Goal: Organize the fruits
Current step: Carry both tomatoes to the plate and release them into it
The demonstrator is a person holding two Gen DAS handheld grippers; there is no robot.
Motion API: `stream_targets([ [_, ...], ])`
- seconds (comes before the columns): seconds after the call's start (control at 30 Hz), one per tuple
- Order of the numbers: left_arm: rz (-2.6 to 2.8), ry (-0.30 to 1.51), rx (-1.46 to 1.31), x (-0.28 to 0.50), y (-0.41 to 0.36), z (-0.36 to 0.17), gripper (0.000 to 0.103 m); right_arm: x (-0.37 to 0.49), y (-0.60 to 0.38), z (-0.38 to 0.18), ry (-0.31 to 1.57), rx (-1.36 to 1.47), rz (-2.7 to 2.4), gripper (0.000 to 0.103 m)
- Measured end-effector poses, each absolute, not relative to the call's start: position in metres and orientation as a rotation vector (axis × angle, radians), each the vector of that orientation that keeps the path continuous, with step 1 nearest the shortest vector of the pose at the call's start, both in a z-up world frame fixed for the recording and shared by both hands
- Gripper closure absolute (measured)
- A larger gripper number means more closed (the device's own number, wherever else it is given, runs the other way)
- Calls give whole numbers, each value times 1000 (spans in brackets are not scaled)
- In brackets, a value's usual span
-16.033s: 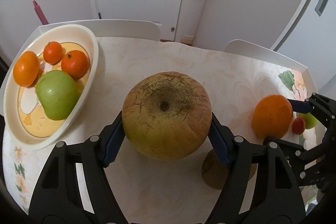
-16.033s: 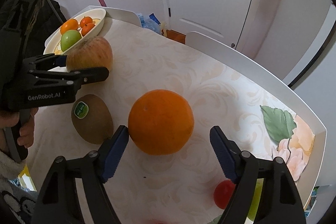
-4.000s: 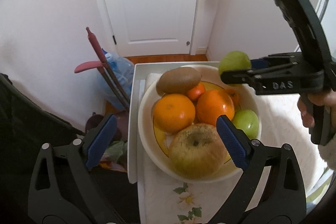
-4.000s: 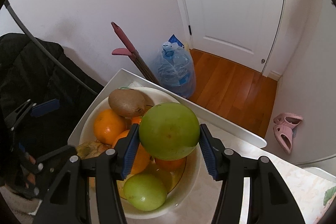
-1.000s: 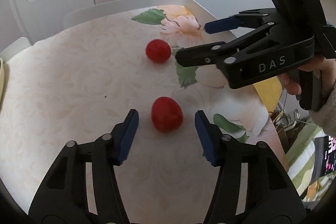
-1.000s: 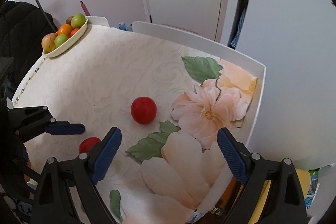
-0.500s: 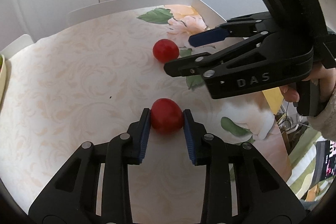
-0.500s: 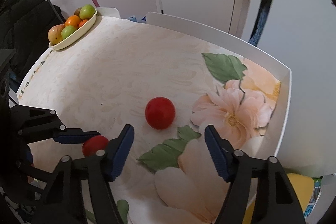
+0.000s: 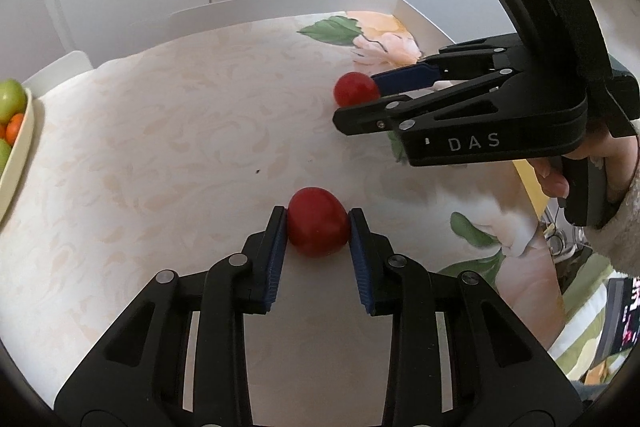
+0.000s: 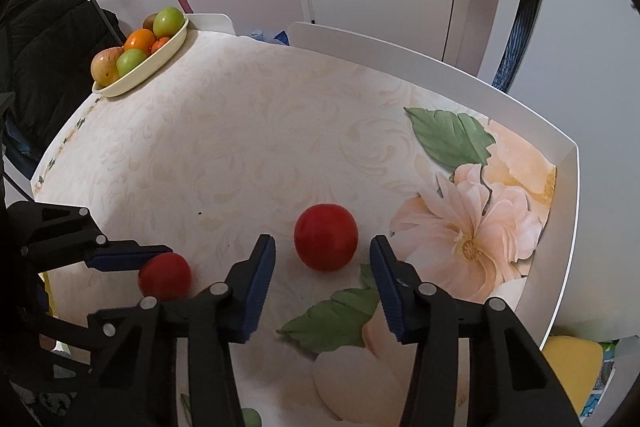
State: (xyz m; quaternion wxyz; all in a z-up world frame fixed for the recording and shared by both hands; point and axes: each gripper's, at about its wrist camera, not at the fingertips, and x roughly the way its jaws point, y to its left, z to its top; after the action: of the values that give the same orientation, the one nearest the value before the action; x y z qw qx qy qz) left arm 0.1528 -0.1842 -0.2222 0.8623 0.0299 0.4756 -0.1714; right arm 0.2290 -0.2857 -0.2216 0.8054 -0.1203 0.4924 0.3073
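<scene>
Red tomato point(image 9: 317, 227) on desk point(image 9: 180, 147), clamped between left claw point(image 9: 318, 227) pads, ready to lift. Right claw point(image 10: 322, 267) apart, straddling second tomato point(image 10: 325, 237), not touching; likely closes next. Bowl point(image 10: 160, 57) of fruit at far corner, probable destination for both.

Two red tomatoes point(image 10: 325, 237) point(image 10: 164, 275); one fruit bowl point(image 10: 160, 57); two grippers point(image 9: 317, 227) point(image 10: 322, 269).

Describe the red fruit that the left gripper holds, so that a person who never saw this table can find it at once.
On the floral tablecloth, far from the fruit bowl, lie two small red fruits. The held red fruit sits on the plain cream part, pinched by the left gripper. The other red fruit lies free beside the printed flower, between the open right gripper fingers.
</scene>
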Motion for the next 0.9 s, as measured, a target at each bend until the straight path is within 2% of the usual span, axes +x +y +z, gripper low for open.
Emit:
stream_targets([
  [0.23, -336, 990, 50, 149, -173, -219, 68, 230, -282, -222, 1040, -262, 648, 75],
  [0.6, -251, 937, 3, 142, -133, -184, 68, 219, -264, -193, 1004, -251, 688, 75],
  [0.9, -143, 881, -29, 141, -60, -139, 68, 210, -220, -155, 989, -187, 728, 75],
])
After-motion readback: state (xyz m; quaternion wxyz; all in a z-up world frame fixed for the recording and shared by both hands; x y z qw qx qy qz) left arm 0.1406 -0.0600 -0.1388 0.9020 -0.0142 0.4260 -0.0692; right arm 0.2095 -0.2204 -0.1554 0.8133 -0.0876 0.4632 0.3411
